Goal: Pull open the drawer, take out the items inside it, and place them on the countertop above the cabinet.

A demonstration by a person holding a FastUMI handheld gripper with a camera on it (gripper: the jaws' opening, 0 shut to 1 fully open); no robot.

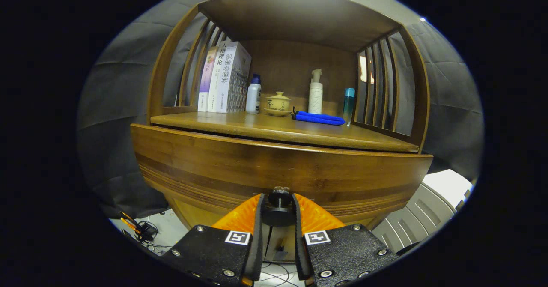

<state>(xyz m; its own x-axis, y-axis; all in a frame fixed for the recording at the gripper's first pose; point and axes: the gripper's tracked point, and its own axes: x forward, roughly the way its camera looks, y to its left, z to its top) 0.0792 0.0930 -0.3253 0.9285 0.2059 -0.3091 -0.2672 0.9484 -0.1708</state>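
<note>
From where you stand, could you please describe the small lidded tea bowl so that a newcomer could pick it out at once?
Look at the wooden cabinet's countertop, above the drawer knob that the gripper is shut on. Mid-shelf, the tea bowl stands between a white bottle with a blue cap and a tall pump bottle. It is the one squat, yellowish, lidded piece there.

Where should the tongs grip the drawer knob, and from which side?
Grip the knob on its narrow stem behind the wider cap, coming straight on at the drawer front. The tongs already sit one finger each side; the cap stops them slipping when pulling.
</note>
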